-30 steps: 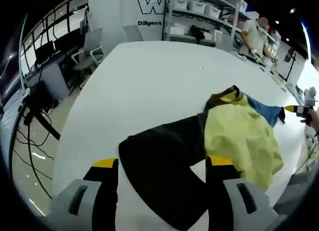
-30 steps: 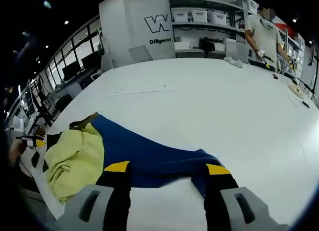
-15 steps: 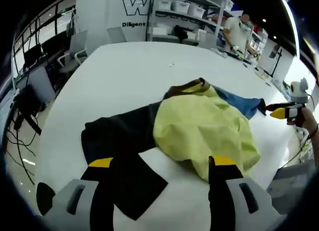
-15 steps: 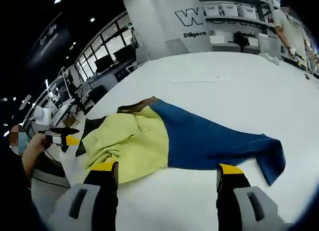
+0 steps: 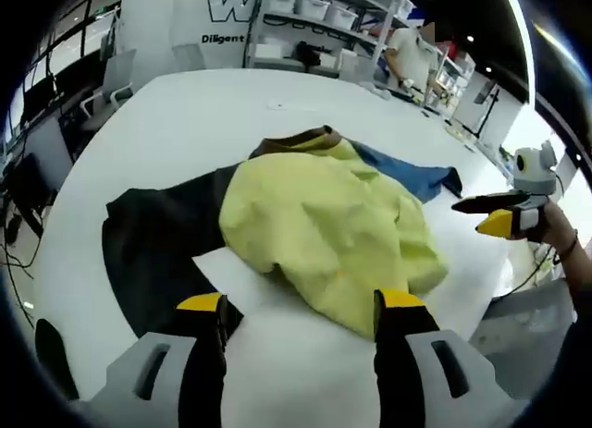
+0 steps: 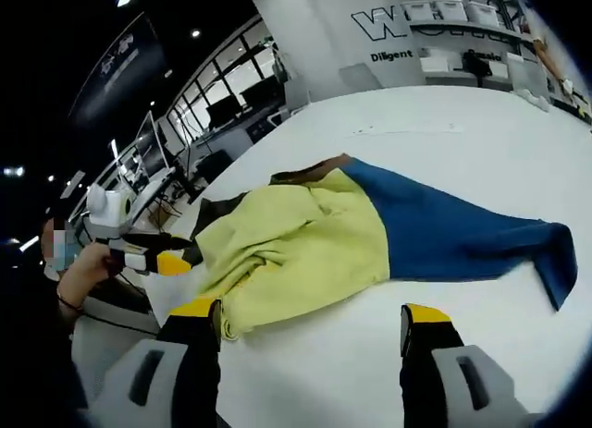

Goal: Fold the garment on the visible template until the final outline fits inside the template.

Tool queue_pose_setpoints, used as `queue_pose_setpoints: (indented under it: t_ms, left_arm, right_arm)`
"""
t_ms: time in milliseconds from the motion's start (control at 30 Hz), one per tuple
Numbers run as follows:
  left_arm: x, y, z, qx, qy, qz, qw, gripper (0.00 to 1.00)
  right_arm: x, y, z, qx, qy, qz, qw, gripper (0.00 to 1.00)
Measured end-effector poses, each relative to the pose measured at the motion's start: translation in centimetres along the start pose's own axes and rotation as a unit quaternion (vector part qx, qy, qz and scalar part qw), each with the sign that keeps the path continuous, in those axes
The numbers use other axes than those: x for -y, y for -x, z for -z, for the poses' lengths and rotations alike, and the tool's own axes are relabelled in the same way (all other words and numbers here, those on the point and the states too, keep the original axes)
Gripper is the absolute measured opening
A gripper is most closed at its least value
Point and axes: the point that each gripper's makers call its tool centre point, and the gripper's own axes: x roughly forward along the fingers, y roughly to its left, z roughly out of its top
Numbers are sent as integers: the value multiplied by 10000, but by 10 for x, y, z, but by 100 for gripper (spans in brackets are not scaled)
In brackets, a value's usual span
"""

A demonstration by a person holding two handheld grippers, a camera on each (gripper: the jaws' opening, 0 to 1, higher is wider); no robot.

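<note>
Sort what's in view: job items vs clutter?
Job:
- garment, with yellow body, black sleeve and blue sleeve
- white template sheet under it
- left gripper, right gripper, both open and empty

Background:
- shelving with bins
- office chair
- person at far bench

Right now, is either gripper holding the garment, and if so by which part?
Nothing is held. The left gripper and right gripper both stand open, short of the garment, which lies loose on the white table.
</note>
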Motion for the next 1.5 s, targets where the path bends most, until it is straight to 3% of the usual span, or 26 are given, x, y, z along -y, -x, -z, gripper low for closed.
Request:
queue_pose_setpoints:
  t_ms: [400, 600, 800, 933, 1000, 1167, 1233, 1300, 1500]
  left_arm:
    - [24, -13, 18, -288, 141, 340, 9989, 51]
    - [36, -20, 21, -256, 166, 486, 9983, 43]
    - [39, -26, 26, -370, 34, 512, 9980, 37]
    - [42, -27, 25, -354, -42, 545, 9979, 33]
    - [43, -27, 25, -354, -64, 551, 9978, 30]
    - [49, -27, 25, -311, -169, 715, 9968, 13]
    - [50, -27, 24, -309, -200, 730, 9967, 8]
    - [51, -28, 25, -330, -242, 761, 9963, 0]
    - [51, -27, 27, -346, -310, 774, 9959, 0]
  right_arm:
    - [-41, -21, 25, -401, 157, -649, 9970, 58]
    - [-58, -31, 40, -654, 431, -887, 9930, 38]
    - [-62, -40, 41, -665, 534, -880, 9925, 32]
    - [-63, -44, 39, -552, 506, -916, 9930, 19]
    - [-56, -47, 39, -553, 663, -733, 9936, 14]
    - [-53, -48, 37, -456, 703, -687, 9941, 9]
    - [-52, -48, 36, -425, 783, -675, 9937, 0]
    - [-52, -47, 35, -396, 894, -647, 9931, 0]
    - [-48, -43, 30, -350, 866, -578, 9940, 0]
